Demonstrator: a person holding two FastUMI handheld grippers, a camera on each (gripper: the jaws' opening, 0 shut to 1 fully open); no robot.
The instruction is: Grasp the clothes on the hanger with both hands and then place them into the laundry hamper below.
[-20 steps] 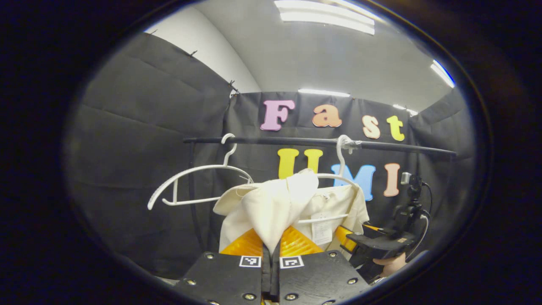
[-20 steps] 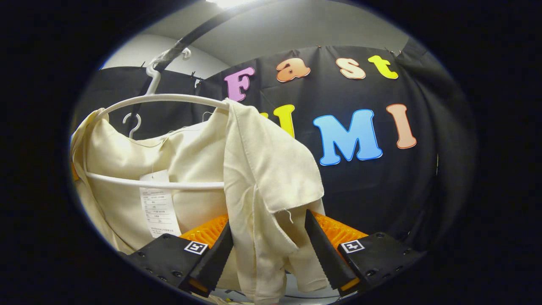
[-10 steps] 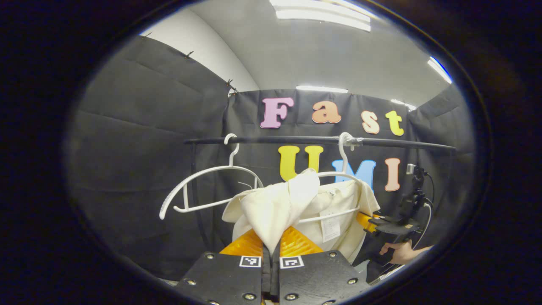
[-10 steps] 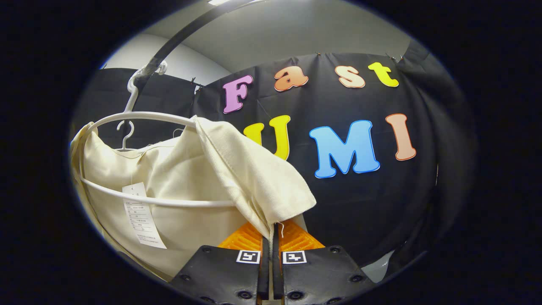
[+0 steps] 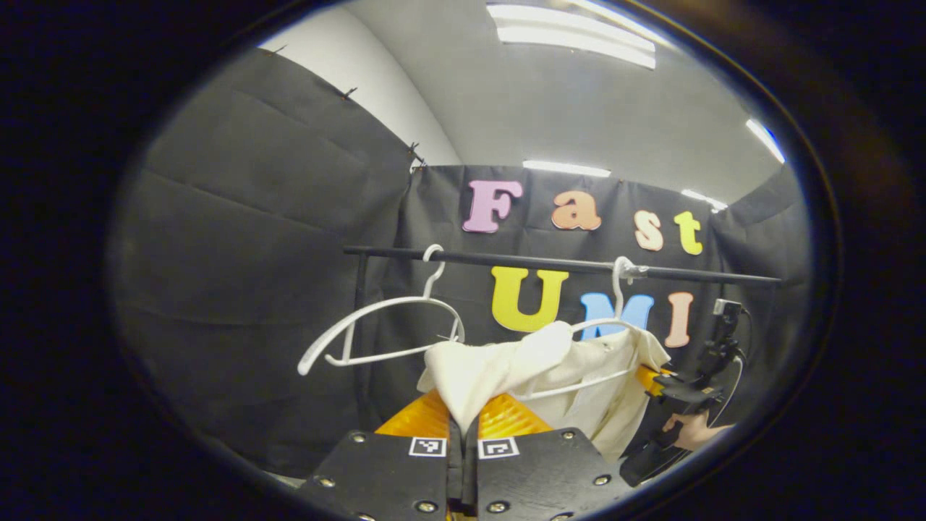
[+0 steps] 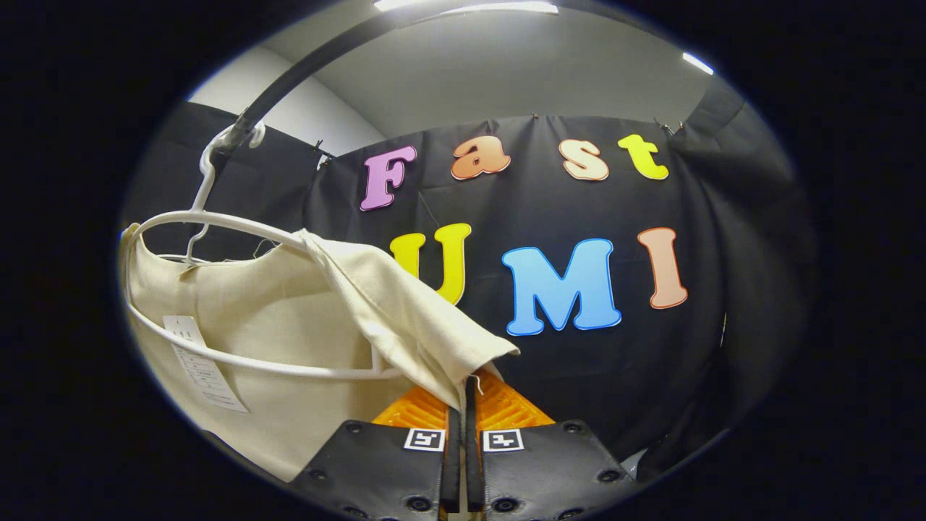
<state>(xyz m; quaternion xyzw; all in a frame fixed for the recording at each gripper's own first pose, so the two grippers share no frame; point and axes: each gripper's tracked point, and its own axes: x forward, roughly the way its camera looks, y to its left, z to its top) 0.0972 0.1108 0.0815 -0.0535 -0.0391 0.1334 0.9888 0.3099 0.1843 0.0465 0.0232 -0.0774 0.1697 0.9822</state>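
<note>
progress: both grips made, shirt not yet off hanger, hamper drop left
left tool [image 5: 463, 434]: pinching shirt [image 5: 499, 365] cloth
right tool [image 6: 463, 405]: pinching shirt sleeve edge
shirt: cream, limp, tagged, draped on right hanger [image 6: 239, 224] under rail [image 5: 550, 262]
left hanger [image 5: 383, 329]: bare

Left gripper view: cream garment [image 5: 499, 369], pinched fold runs down between the left claw [image 5: 463, 427] fingers, its end hidden there. Lower hem hidden behind the claw body. Hand [image 5: 691, 432] on the far right claw [image 5: 676, 391] cut off at the rim.

Right gripper view: label [image 6: 199, 362] print too small to tell; garment bottom cut off.
</note>
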